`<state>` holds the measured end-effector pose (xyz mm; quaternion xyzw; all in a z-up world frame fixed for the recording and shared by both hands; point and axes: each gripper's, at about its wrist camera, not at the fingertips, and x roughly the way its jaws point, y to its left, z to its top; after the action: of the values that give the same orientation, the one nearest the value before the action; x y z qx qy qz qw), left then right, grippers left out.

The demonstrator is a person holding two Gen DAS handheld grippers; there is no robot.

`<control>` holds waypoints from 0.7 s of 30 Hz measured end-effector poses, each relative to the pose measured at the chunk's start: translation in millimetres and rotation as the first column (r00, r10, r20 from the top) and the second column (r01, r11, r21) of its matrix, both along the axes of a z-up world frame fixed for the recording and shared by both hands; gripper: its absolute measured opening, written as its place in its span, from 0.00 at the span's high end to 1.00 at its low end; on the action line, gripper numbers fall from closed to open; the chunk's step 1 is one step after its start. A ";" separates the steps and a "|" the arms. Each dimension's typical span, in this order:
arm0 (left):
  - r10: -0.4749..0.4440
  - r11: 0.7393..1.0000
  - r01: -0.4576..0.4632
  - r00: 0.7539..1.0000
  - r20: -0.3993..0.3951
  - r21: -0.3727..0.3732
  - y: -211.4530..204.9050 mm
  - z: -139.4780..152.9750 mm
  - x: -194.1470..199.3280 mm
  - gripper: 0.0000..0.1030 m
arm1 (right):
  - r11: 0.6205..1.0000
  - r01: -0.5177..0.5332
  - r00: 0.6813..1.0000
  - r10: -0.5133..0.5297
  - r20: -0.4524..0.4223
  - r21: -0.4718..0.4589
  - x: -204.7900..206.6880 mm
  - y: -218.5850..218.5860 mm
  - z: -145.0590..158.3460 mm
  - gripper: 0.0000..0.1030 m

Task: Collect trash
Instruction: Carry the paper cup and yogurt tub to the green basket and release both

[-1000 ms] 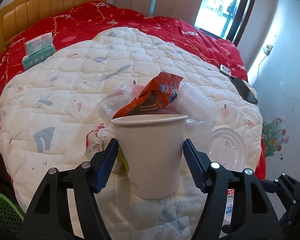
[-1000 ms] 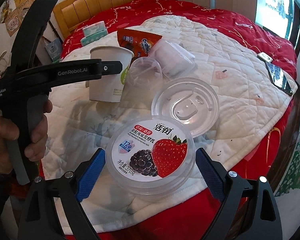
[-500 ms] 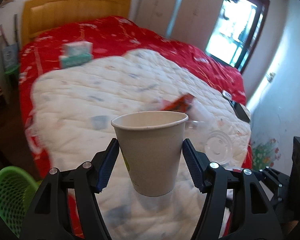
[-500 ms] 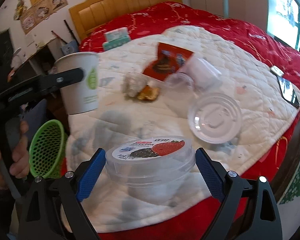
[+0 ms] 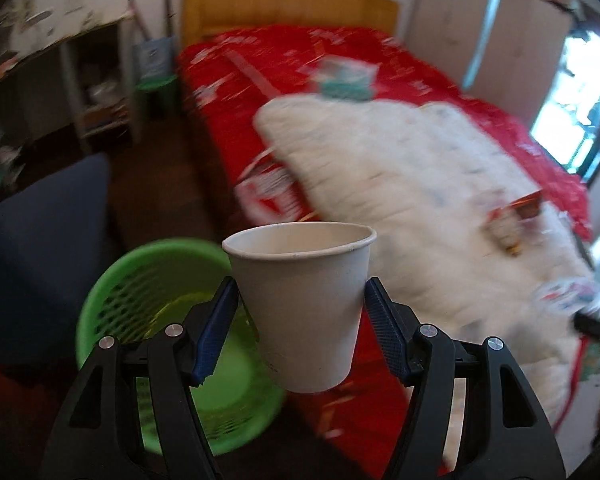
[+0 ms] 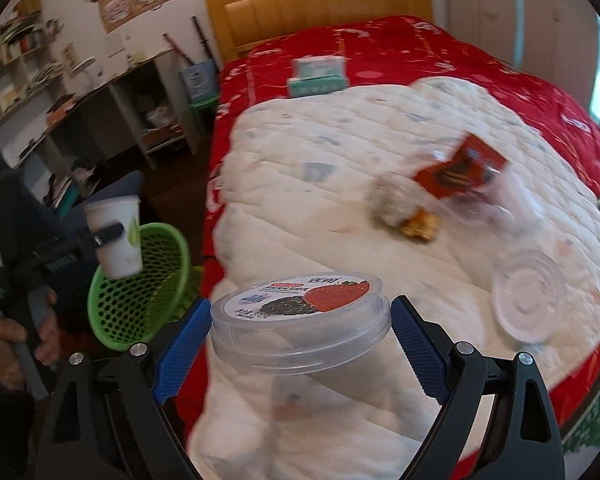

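Observation:
My left gripper [image 5: 300,308] is shut on a white paper cup [image 5: 304,300], held upright in the air beside the bed, just right of a green mesh basket [image 5: 148,292] on the floor. In the right wrist view the same paper cup [image 6: 118,240] hangs over the green basket [image 6: 140,304]. My right gripper [image 6: 300,328] is shut on a clear yogurt tub with a berry label [image 6: 300,316], lifted above the white quilt [image 6: 320,184]. On the quilt lie an orange snack wrapper [image 6: 460,172], a crumpled wad [image 6: 396,204], clear plastic cups [image 6: 496,208] and a clear lid [image 6: 528,296].
A tissue box [image 6: 318,76] sits on the red bedspread [image 6: 380,48] near the wooden headboard [image 6: 320,12]. A dark blue cushion [image 5: 40,248] is left of the basket. A desk and shelves [image 6: 60,100] stand along the left wall. A hand [image 6: 8,344] holds the left gripper's handle.
The left gripper carried the paper cup off the quilt and leftwards to beside the green basket. The right gripper lifted the yogurt tub off the quilt and swung left as well.

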<state>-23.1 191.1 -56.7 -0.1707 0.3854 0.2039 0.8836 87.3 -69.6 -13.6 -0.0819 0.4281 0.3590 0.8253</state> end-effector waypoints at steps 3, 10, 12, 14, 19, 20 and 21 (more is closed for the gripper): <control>0.047 0.998 -0.050 0.996 -0.071 -0.046 23.3 -32.1 -8.1 0.37 | 0.999 -0.048 0.999 0.048 -0.014 0.000 -3.0 25.5 -1.7 0.15; 0.094 0.984 -0.123 0.971 -0.220 -0.125 58.5 -99.7 -20.7 0.34 | 0.992 -0.122 0.992 0.122 -0.043 -0.003 -10.4 73.4 -7.8 0.15; 0.103 0.981 -0.141 0.963 -0.250 -0.136 66.2 -111.3 -21.5 0.33 | 0.991 -0.136 0.989 0.136 -0.052 -0.007 -10.8 84.0 -10.9 0.15; 0.106 0.977 -0.148 0.961 -0.257 -0.153 71.9 -119.2 -22.1 0.31 | 0.988 -0.151 0.987 0.150 -0.061 -0.009 -11.4 93.5 -13.5 0.15; 0.130 0.971 -0.175 0.959 -0.253 -0.164 80.6 -122.1 -34.9 0.26 | 0.982 -0.186 0.980 0.185 -0.076 -0.014 -14.7 114.7 -20.2 0.15; 0.138 0.969 -0.182 0.959 -0.247 -0.165 82.9 -120.8 -38.1 0.26 | 0.980 -0.197 0.977 0.196 -0.080 -0.014 -15.3 120.4 -21.9 0.15; 0.150 0.967 -0.192 0.960 -0.234 -0.169 85.8 -116.7 -43.5 0.26 | 0.978 -0.206 0.976 0.204 -0.082 -0.014 -16.3 124.8 -23.5 0.15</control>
<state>-66.6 276.9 -173.4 -0.2638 0.4821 0.2596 0.7941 71.0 55.2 -37.1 -0.1205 0.4541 0.4403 0.7651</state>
